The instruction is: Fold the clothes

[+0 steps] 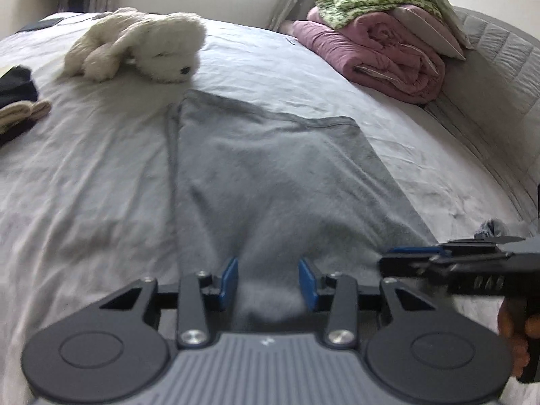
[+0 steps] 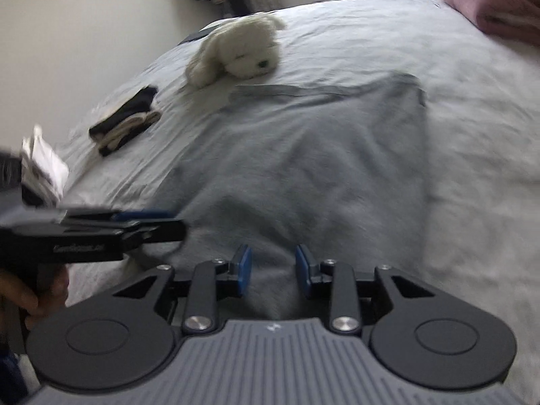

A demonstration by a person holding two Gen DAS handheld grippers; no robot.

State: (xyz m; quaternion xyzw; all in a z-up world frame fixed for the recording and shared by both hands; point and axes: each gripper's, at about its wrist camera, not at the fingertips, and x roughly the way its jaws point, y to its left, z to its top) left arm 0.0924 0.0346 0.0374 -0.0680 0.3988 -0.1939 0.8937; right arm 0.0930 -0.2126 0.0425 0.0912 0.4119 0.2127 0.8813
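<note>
- Two grippers in play, both low over the near end of the gray garment [image 1: 270, 175], which lies spread flat in the middle of the bed [image 1: 84, 175], running from the near edge toward the far side.
- My left gripper [image 1: 269, 281] has its blue pads parted with gray cloth bunched up between them. The pads don't look like they're pinching it, so I'd call it released, though the blur makes that a bit of a guess.
- Same story on my right gripper [image 2: 273, 270]: jaws apart, fabric humped in the gap, nothing clamped as far as I can see.
- Step-wise, I reckon I'm between folds. The garment already looks like a tidy rectangle with straight side edges, so the lengthwise folding seems done and the near hem is what's up next.
- Next move as I see it: close both grippers on the near hem, lift together, and carry it toward the far hem so the piece halves on itself.
- Stuff to steer clear of: the white plush dog [image 1: 141, 44] sits just past the far hem, so the fold has to land short of it. The small dark-and-cream pile [image 2: 126, 125] toward the left edge and the pink quilt [image 1: 371, 54] at the far right corner are well out of the way.
</note>
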